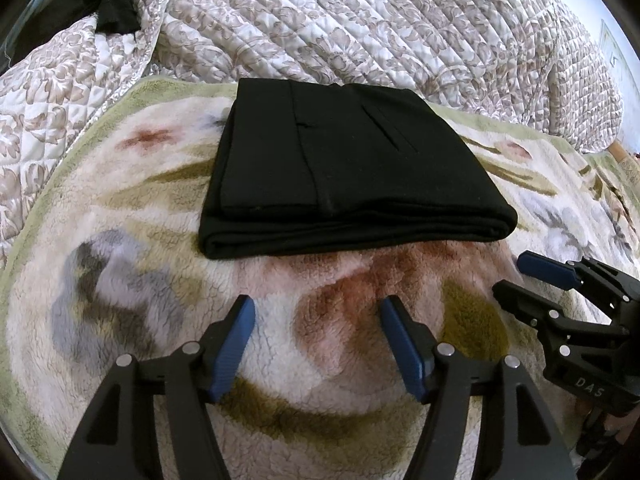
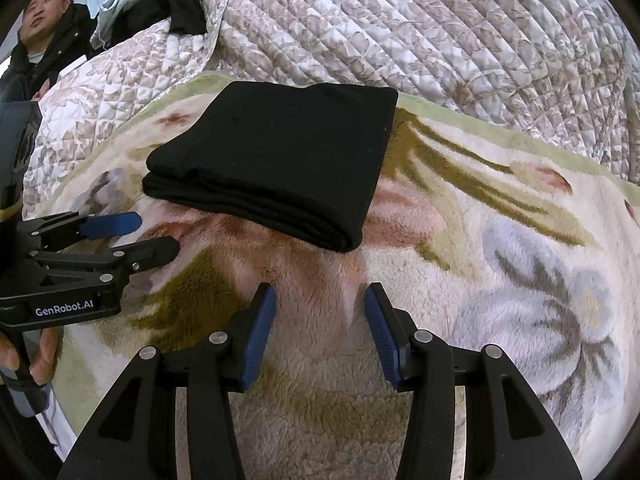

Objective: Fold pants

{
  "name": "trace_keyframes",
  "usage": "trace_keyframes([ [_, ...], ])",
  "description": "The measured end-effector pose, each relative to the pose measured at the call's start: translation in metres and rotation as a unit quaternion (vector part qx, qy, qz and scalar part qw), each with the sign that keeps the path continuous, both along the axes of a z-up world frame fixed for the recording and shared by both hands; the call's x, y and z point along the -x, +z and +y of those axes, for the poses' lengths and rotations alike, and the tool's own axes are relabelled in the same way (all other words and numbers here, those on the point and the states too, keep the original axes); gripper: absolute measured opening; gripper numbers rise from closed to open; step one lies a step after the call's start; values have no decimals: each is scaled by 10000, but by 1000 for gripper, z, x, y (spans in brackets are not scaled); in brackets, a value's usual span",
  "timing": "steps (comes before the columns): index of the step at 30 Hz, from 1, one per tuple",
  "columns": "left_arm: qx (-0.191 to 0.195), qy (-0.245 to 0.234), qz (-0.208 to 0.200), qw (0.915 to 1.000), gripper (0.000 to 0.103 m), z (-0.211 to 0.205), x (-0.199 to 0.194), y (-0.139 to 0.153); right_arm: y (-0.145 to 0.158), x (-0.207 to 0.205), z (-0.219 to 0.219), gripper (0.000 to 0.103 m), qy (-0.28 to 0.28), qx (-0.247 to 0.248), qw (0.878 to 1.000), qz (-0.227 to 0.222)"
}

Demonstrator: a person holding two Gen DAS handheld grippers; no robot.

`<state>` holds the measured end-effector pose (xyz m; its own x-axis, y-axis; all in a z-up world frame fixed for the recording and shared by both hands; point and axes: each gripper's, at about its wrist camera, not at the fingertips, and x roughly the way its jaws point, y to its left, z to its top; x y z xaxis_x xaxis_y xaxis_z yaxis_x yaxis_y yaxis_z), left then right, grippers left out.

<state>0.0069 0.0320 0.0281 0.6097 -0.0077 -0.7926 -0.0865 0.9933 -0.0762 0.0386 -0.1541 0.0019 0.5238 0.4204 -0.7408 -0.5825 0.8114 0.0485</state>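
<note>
- A pair of black fabric pants (image 1: 344, 168), folded into a thick, neat rectangle of several layers, is seen lying flat on a fluffy cream fleece blanket (image 1: 320, 320) patterned with large flowers in rust, olive and grey.
- In the left wrist view, the folded pants are placed just beyond the gripper, at the far side of the blanket, with a seam and a slit pocket visible on the top layer.
- The left gripper (image 1: 318, 314), black with blue ribbed pads, is held above the bare blanket near the pants; its jaws are spread apart and nothing is held between them.
- The right gripper (image 2: 320, 300), of the same make, is likewise held over the blanket, near the right corner of the pants; its jaws are parted and nothing is gripped.
- Neither gripper is touching the pants.
- Each gripper is seen from the side in the other's view, so the two are shown close beside each other.
- A hand (image 2: 38, 354) is seen wrapped around the left gripper's handle at the left edge of the right wrist view.
- Beyond the blanket, a quilted bedspread (image 1: 360, 20) with a beige leaf print is spread across the far part of the scene.
- A seated person in a dark jacket (image 2: 44, 52) is visible at the far left.
</note>
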Motion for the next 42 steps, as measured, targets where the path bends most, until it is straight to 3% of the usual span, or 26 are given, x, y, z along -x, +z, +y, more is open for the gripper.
trace_keyframes([
  [20,16,-70,-43,10000,75,-1,-1,-1,-1,-1,-6,54,24,-446,9988,203],
  [21,3,-81,-39,10000,75,-2,-1,-1,-1,-1,-7,60,118,-546,9981,270],
  [22,30,-82,-47,10000,75,0,-1,-1,-2,-1,-7,78,298,-670,9966,366],
  [23,63,-83,-59,9999,75,0,-1,-1,-2,-2,-5,85,518,-795,9943,481],
  [31,65,-98,-69,9999,75,1,1,-1,0,6,3,88,456,-348,9982,185],
  [34,49,-95,-74,9999,75,1,1,-1,2,8,-4,88,74,-129,9999,-54],
  [37,52,-95,-72,9999,76,1,1,-1,-1,1,-9,88,-67,-141,9998,110],
  [42,-10,-82,-69,9999,76,0,1,0,-2,2,-4,89,-61,59,10000,20],
])
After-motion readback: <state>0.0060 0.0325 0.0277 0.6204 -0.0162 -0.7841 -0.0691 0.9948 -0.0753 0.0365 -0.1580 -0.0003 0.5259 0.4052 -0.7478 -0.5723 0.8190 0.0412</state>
